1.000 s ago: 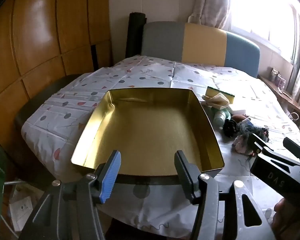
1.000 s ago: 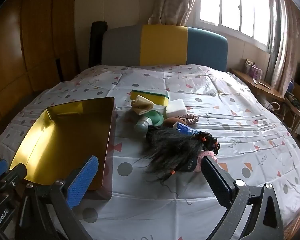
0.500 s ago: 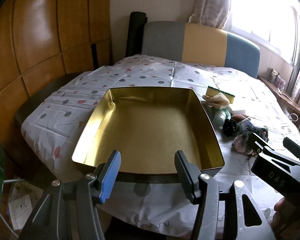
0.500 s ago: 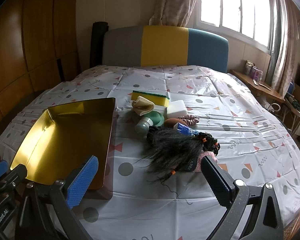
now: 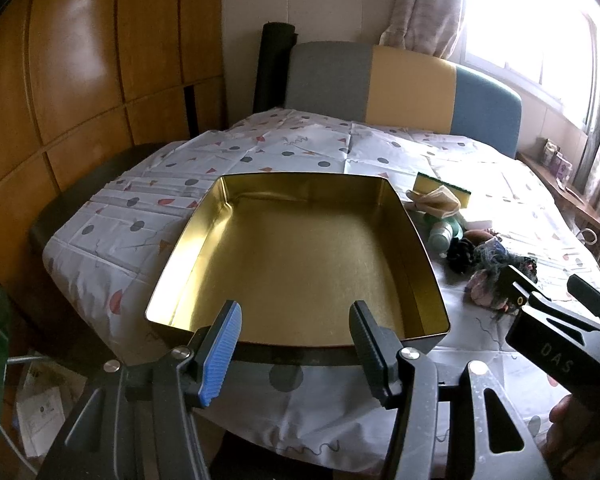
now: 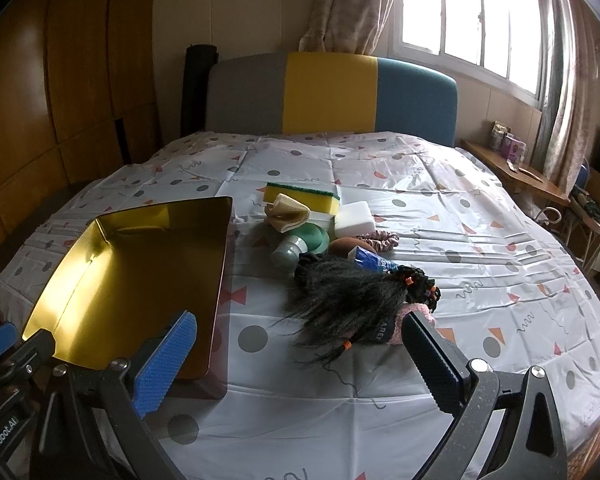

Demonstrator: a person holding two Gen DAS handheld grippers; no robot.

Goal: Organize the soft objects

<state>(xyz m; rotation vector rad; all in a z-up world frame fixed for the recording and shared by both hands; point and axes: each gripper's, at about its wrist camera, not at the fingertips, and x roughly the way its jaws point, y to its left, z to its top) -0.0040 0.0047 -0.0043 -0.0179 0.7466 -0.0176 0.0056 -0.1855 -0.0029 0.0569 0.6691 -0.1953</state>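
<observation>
An empty gold tin tray (image 5: pixel 300 260) sits on the patterned sheet, and my left gripper (image 5: pixel 295 322) hangs open over its near rim with nothing between the fingers. To the tray's (image 6: pixel 140 272) right lies a pile of soft things: a black hairpiece (image 6: pixel 340 296), a pink fuzzy item (image 6: pixel 400 322), a yellow-green sponge (image 6: pixel 300 198), a white sponge (image 6: pixel 354 218), a beige cloth (image 6: pixel 286 214), a pink scrunchie (image 6: pixel 382 238) and a green bottle (image 6: pixel 296 246). My right gripper (image 6: pixel 300 346) stands open just short of the hairpiece, holding nothing. It also shows in the left wrist view as the right gripper (image 5: pixel 544 280).
The sheet (image 6: pixel 440 208) covers a bed with a grey, yellow and blue headboard (image 6: pixel 332 92). A wooden wall (image 5: pixel 80 100) runs along the left. A wooden shelf (image 6: pixel 516 178) with small jars stands under the window on the right. Papers lie on the floor (image 5: pixel 40 408) at lower left.
</observation>
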